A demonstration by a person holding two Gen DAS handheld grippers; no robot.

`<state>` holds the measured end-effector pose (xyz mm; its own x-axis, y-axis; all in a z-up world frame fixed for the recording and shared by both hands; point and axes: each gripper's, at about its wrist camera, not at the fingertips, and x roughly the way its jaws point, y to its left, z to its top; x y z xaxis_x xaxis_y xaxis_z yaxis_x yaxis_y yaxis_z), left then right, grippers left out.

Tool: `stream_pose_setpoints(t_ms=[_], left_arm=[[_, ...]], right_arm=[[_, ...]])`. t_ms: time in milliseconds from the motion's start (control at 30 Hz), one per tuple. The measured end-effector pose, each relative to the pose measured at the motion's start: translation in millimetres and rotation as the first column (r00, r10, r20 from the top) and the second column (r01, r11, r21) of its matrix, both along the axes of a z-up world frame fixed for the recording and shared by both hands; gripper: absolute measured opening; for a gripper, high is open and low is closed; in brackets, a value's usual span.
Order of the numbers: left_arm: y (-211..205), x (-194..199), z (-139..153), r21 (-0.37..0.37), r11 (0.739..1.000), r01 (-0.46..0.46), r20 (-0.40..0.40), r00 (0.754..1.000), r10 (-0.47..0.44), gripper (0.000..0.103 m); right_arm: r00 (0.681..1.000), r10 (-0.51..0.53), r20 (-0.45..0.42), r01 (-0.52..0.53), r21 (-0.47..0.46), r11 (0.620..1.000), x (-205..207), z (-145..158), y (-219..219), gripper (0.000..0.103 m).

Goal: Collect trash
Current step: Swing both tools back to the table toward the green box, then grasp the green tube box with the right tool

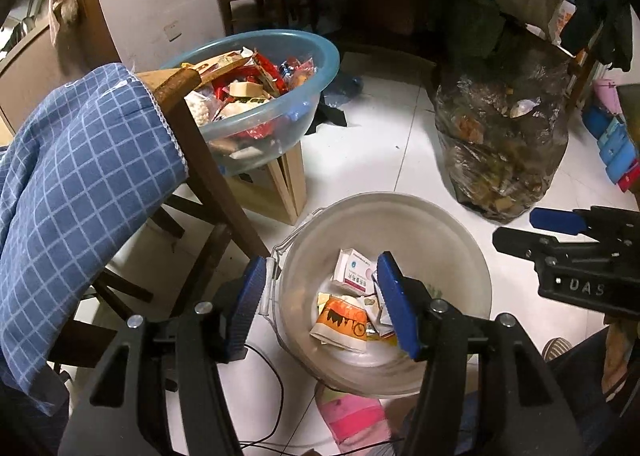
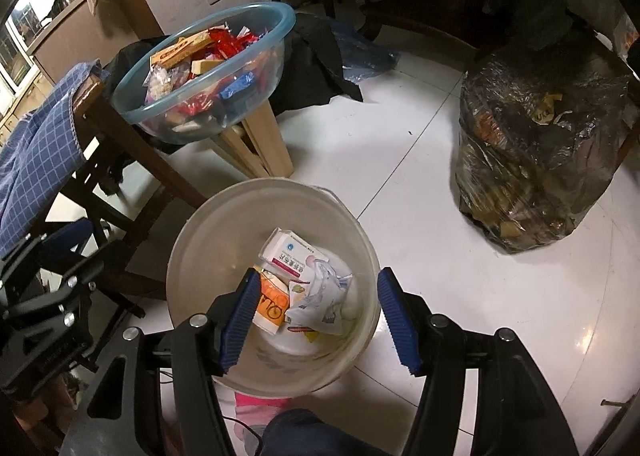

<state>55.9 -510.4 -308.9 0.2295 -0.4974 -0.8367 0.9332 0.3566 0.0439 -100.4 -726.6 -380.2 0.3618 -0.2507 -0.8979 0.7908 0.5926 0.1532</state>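
A white bucket (image 1: 460,248) stands on the floor and holds trash: a white medicine box (image 1: 354,270), an orange-printed carton (image 1: 340,322) and a crumpled wrapper (image 2: 320,296). It shows in the right wrist view too (image 2: 200,240). My left gripper (image 1: 324,300) is open and empty above the bucket's left side. My right gripper (image 2: 316,316) is open and empty over the bucket mouth; it also shows at the right in the left wrist view (image 1: 516,230). A blue basin (image 1: 320,56) full of packets and wrappers sits on a wooden stool (image 1: 288,184).
A full clear garbage bag (image 1: 504,144) stands on the white tiled floor at the right. A wooden chair draped with a blue checked cloth (image 1: 72,176) is at the left. Black cloth (image 2: 316,64) lies behind the stool. A pink slipper (image 1: 356,416) is below the bucket.
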Motion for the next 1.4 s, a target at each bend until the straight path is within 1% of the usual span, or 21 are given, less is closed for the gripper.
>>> stream_pose_setpoints(t_ms=[167,267,367,467,567,667,733,833,900,967,1000,1033,1100,1133,1167,1200,1233,1267,1300,1333,1400], left_arm=[[-2,0,-2,0.021,1.0,0.0,0.0,1.0,0.0,0.056],[-2,0,2,0.007,1.0,-0.003,-0.003,1.0,0.003,0.056],[-5,0,-2,0.023,1.0,0.001,0.001,1.0,-0.001,0.056],[-1,0,5,0.012,1.0,0.005,0.007,1.0,-0.005,0.055],[13,4,30,-0.019,1.0,0.011,0.04,0.999,-0.01,0.056],[59,27,90,-0.119,0.993,-0.025,0.061,0.998,0.032,0.057],[97,49,128,-0.182,0.981,-0.067,0.064,0.995,0.079,0.063],[167,94,183,-0.269,0.95,-0.16,0.041,0.983,0.178,0.066],[215,127,209,-0.302,0.924,-0.234,0.026,0.967,0.253,0.07],[264,160,226,-0.325,0.888,-0.326,0.02,0.936,0.351,0.07],[294,180,232,-0.333,0.86,-0.386,0.023,0.909,0.417,0.07],[321,200,234,-0.329,0.833,-0.445,0.02,0.879,0.477,0.07],[364,234,234,-0.316,0.787,-0.531,0.0,0.829,0.559,0.07],[387,253,231,-0.301,0.761,-0.575,-0.015,0.801,0.599,0.07],[402,266,230,-0.292,0.743,-0.602,-0.026,0.782,0.623,0.07],[426,285,227,-0.281,0.714,-0.641,-0.042,0.752,0.658,0.07],[442,298,226,-0.274,0.692,-0.668,-0.057,0.73,0.682,0.07],[456,309,223,-0.268,0.672,-0.69,-0.083,0.712,0.698,0.07],[475,323,221,-0.261,0.646,-0.718,-0.113,0.687,0.718,0.07],[485,330,220,-0.257,0.627,-0.735,-0.115,0.668,0.735,0.07],[506,344,218,-0.251,0.602,-0.758,-0.13,0.643,0.755,0.07]], right_arm=[[1.0,-0.002,-0.002,0.002,0.001,1.0,-1,1,-2,0.062],[1.0,0.009,0.009,-0.009,-0.005,1.0,0,4,0,0.062],[1.0,0.008,-0.004,-0.008,0.014,1.0,1,-1,-1,0.062],[1.0,0.016,0.01,-0.016,-0.004,1.0,1,6,4,0.062],[0.994,0.048,0.093,-0.041,-0.08,0.996,1,38,14,0.062],[0.969,0.158,0.188,-0.113,-0.23,0.967,13,92,39,0.068],[0.936,0.254,0.244,-0.179,-0.292,0.94,30,125,57,0.074],[0.86,0.413,0.301,-0.294,-0.369,0.882,70,171,91,0.08],[0.787,0.526,0.323,-0.397,-0.389,0.832,107,193,118,0.084],[0.701,0.647,0.299,-0.514,-0.418,0.749,150,208,152,0.084],[0.631,0.728,0.27,-0.594,-0.435,0.676,181,215,178,0.084],[0.582,0.776,0.245,-0.642,-0.448,0.623,203,219,199,0.084],[0.434,0.879,0.2,-0.753,-0.455,0.475,258,225,249,0.084],[0.374,0.909,0.185,-0.79,-0.45,0.417,283,226,271,0.084],[0.332,0.927,0.175,-0.815,-0.441,0.375,303,227,288,0.084],[0.264,0.95,0.165,-0.852,-0.423,0.31,336,227,312,0.084],[0.233,0.96,0.156,-0.864,-0.421,0.278,353,227,329,0.084],[0.175,0.974,0.143,-0.886,-0.409,0.219,379,226,351,0.084],[0.14,0.981,0.134,-0.899,-0.397,0.183,394,226,365,0.084],[0.091,0.99,0.109,-0.913,-0.389,0.127,421,223,390,0.084],[0.029,0.996,0.09,-0.932,-0.359,0.059,449,218,417,0.084]])
